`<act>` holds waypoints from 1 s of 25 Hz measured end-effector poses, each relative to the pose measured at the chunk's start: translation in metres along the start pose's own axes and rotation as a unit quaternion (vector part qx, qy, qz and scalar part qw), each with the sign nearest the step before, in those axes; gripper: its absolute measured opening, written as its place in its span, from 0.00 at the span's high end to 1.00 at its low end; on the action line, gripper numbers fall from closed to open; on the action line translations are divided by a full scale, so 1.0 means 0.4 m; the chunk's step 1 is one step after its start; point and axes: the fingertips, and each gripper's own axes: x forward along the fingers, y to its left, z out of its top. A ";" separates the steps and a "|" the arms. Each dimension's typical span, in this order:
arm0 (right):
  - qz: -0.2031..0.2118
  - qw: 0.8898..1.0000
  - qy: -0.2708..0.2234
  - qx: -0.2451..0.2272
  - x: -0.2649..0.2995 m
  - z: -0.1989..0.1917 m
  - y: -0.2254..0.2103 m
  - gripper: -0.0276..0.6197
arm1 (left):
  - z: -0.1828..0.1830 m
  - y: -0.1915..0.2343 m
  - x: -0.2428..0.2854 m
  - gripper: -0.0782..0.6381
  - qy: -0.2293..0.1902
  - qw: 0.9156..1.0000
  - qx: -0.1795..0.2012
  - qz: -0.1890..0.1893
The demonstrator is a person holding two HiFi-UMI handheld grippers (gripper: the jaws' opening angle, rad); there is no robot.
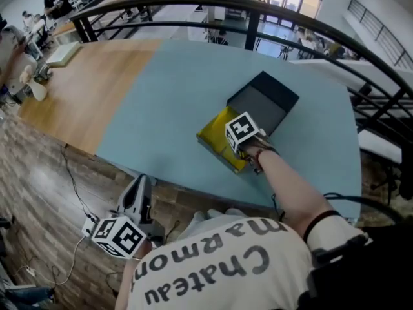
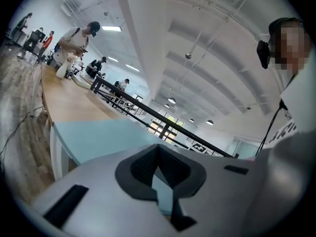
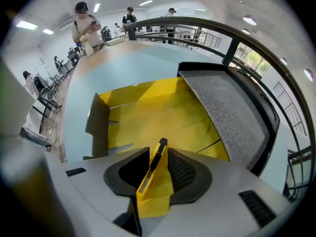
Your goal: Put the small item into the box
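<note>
Right gripper point(image 1: 240, 141) point(image 3: 159, 149) is clamped on the item point(image 3: 154, 169), a thin yellow strip with a black tip, standing on edge between the pads; its lower end is cut off by the gripper body and what it is can't be told. It is held over the open yellow box point(image 1: 216, 134) point(image 3: 148, 112); whether it touches the bottom can't be told. In the head view the marker cube and hand point(image 1: 259, 154) hide the item and part of the box. A grey flap point(image 3: 98, 125) stands at the box's left side. A black tray point(image 1: 264, 102) point(image 3: 232, 112) with grey lining lies touching the box's far side, its right edge cut off in the right gripper view. Both sit on the teal table point(image 1: 168, 108). Left gripper point(image 1: 132, 205) point(image 2: 158, 149) hangs low, off the table over the wood floor point(image 1: 39, 192), jaws together with nothing between them, tips partly blurred. People at the far counter are too small to make out.
</note>
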 end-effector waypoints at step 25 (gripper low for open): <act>0.020 0.893 -0.397 0.212 -0.567 -0.411 0.301 0.87 | -0.117 -0.052 -0.463 0.89 0.073 0.993 0.015 -0.090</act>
